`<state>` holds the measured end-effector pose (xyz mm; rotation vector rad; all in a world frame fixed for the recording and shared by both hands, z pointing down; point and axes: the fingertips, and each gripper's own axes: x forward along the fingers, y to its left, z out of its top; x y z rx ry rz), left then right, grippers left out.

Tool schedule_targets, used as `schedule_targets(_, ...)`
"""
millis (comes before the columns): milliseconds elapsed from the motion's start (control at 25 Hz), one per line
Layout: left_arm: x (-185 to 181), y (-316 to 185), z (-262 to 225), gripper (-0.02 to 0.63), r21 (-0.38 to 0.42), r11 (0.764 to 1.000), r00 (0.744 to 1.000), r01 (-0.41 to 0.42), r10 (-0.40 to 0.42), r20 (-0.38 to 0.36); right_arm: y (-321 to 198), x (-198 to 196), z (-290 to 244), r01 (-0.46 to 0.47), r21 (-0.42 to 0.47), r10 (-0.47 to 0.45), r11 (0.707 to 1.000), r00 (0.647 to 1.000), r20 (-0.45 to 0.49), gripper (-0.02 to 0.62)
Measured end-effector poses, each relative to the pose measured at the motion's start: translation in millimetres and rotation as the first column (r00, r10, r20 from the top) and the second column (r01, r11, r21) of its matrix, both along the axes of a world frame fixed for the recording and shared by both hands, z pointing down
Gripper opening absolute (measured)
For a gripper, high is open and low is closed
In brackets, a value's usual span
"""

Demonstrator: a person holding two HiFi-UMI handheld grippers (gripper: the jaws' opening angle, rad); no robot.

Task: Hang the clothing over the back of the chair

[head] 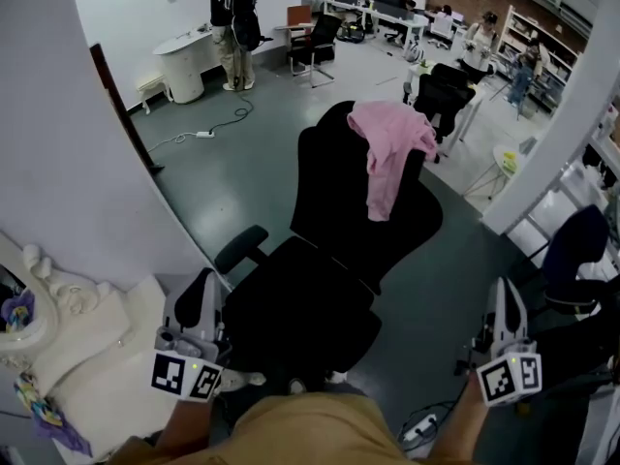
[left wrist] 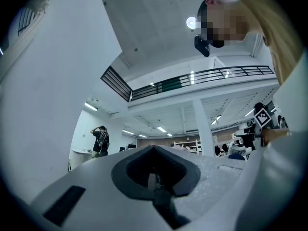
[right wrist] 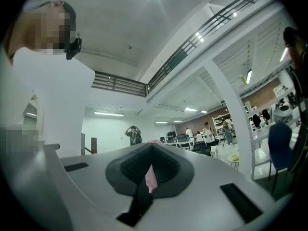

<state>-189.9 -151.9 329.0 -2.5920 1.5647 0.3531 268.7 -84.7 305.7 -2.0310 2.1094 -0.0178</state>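
Observation:
A pink garment (head: pixel 392 148) lies draped over the top of the backrest of a black office chair (head: pixel 329 260), one end hanging down the backrest's front. Both grippers are held low, close to my body, well short of the garment. My left gripper (head: pixel 203 281) is beside the chair's left armrest, and its jaws meet at the tips (left wrist: pixel 154 147) with nothing held. My right gripper (head: pixel 506 285) is to the right of the seat, shut and empty (right wrist: pixel 153 144). In the right gripper view a sliver of the pink garment (right wrist: pixel 150 178) shows through the slit between the jaws.
A white wall and column (head: pixel 68 143) close in on the left, with white ornate furniture (head: pixel 68 303) below. A second black chair (head: pixel 444 93) stands behind, a blue one (head: pixel 573 252) at the right. Power strips (head: pixel 205 134) lie on the floor. People stand far off.

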Motion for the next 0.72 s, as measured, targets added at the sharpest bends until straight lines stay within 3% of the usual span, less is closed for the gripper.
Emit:
schedule_targets(280,1,3,-8,0.005,0.016,0.999,1.0,0.029,-0.029,0.01,19,-1,-1,-0.033,-0.014,0.031,0.999,0.994,-0.101,0.003)
schedule_targets(720,1,8,-11,0.005,0.028,0.998,0.998,0.053,-0.054,0.022,13,-11,-2,0.007,-0.001,-0.007,1.0,0.993,-0.119,0.003)
